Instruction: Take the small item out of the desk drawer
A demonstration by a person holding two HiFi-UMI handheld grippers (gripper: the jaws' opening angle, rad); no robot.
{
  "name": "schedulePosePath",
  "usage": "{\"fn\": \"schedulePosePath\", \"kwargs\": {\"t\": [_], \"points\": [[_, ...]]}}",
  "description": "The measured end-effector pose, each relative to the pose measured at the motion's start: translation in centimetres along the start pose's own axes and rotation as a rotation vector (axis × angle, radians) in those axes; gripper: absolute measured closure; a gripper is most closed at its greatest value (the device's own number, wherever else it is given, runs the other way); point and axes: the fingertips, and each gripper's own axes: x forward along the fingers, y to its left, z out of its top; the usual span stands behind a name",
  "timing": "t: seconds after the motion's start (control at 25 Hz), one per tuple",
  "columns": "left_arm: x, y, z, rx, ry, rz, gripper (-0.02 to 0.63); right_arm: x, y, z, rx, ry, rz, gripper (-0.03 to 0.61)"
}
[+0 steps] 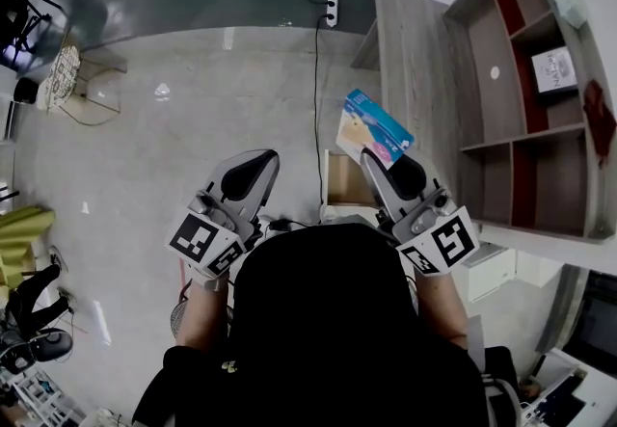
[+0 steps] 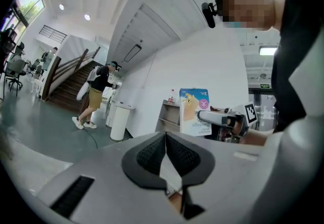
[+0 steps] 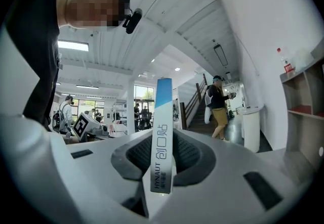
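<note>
Box (image 1: 374,129) is out of the drawer and clamped in the right claw (image 1: 369,157). It is held up in the air over the drawer, just beside the worktop's front edge.

- Floor (image 1: 174,126): pale grey and glossy. A black cable (image 1: 316,97) runs across it to a white power strip (image 1: 332,9).
- Worktop (image 1: 415,59): grey wood grain, on the right side of the head view, with its bare part near the box.
- Shelf unit (image 1: 501,78): sits on the far side of the worktop. It is the same grey wood with red backs in some bays, and a small white carton (image 1: 554,69) sits in one upper bay.
- Drawer (image 1: 345,180): light wood inside, sticking out from under the worktop edge. It looks pulled open, but the box and right claw cover part of it, so I can't see what's inside.
- Left claw (image 1: 254,165): held out over the floor, well apart from the worktop. In its own view the left claw (image 2: 166,138) has its pads touching at the tips with nothing between them.
- Right claw (image 3: 162,154): closed on the box (image 3: 162,137). The box stands upright and edge-on between the dark pads, one pad on each broad face. The edge is blue at the top and white with print lower down.
- From the left gripper view the box (image 2: 194,112) shows its broad face, blue with a cartoon figure and a pink round mark.
- Background: a person (image 2: 95,95) in a dark top and tan shorts stands by the stairs (image 2: 66,84).
</note>
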Motion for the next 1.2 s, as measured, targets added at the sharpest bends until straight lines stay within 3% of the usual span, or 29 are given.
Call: {"fn": "schedulePosePath", "kwargs": {"t": [0.48,1.2], "points": [[-0.5,-1.1,1.0,0.089,-0.004,0.005,0.600,-0.3,0.3,0.5,0.012,-0.034,-0.010,0.506],[-0.4,-1.1,0.7,0.081,0.001,0.036,0.603,-0.8,-0.5,-0.9,0.035,0.002,-0.044,0.508]]}}
